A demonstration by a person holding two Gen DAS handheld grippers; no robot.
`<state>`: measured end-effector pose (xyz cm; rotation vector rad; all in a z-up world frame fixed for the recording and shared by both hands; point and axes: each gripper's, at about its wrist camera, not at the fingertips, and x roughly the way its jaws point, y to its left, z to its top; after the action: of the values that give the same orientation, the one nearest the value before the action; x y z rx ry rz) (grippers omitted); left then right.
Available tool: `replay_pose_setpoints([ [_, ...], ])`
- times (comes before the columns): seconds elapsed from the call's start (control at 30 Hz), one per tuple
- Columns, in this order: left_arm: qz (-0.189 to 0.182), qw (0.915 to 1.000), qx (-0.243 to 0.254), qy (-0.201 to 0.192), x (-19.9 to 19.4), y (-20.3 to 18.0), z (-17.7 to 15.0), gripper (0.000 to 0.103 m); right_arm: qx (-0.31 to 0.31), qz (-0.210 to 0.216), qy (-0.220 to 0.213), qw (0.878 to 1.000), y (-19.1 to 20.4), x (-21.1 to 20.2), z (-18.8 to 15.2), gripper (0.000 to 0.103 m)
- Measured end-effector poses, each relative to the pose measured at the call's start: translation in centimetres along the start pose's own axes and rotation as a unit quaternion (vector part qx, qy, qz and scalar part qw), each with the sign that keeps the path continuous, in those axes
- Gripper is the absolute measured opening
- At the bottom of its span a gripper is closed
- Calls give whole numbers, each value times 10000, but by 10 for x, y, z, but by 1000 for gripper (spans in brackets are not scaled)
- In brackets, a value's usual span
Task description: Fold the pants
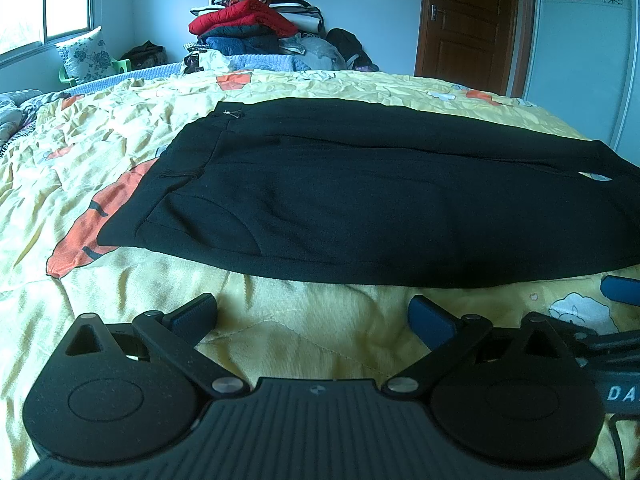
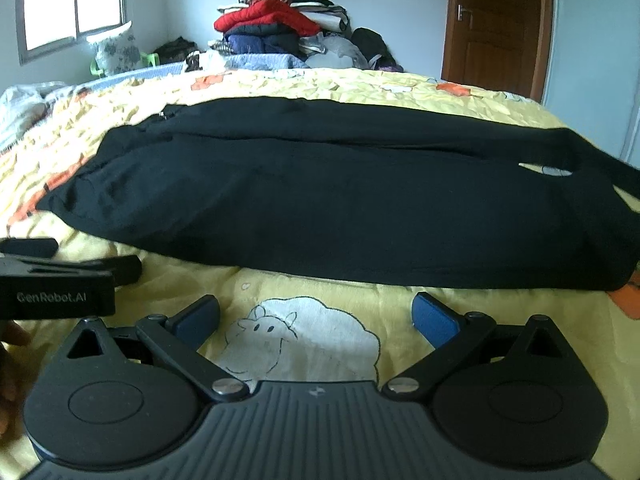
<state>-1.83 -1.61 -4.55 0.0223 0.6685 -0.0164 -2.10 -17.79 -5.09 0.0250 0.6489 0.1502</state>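
Left wrist: black pants (image 1: 360, 192) lengthwise left-right, waistband at left

Soft daylight comes in from the window (image 1: 44, 0) at the left — it glows too bright. Both pictures look bluish and bend at the edges. The black pants (image 1: 360, 192) show little detail.

Both my wrist cams sit low, close over the bedspread (image 1: 280, 344), facing forward; both share the black pants (image 1: 360, 200) and door (image 2: 496, 20).
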Motion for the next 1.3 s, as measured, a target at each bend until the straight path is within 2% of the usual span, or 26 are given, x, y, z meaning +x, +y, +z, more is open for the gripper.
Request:
replay_pose_setpoints([
  [0.8,-9,10000,-10,0,0,1,0,103,17,21,-2,10000,0,0,0,103],
  [0.87,-23,10000,-20,-4,-1,0,0,103,-25,162,-2,9999,-1,-1,0,103],
  [0.93,-84,9999,-81,-30,-2,3,-1,102,-40,642,-95,9979,-6,-7,4,103],
  [1.0,-165,9996,-196,-74,-4,7,-2,102,-105,1085,-480,9929,-11,-18,17,103],
  [1.1,-206,9990,-360,-173,-7,11,-2,102,-872,1145,-1129,9831,-5,-27,48,103],
  [1.17,-140,9988,-384,-256,-10,11,0,102,-1389,1180,-1372,9736,-2,-20,69,103],
  [1.23,-84,9986,-307,-414,-14,12,5,102,-1728,1286,-1435,9659,1,-3,92,103],
  [1.3,35,9983,-114,-572,-18,11,9,102,-1949,1436,-1322,9612,3,22,115,103],
])
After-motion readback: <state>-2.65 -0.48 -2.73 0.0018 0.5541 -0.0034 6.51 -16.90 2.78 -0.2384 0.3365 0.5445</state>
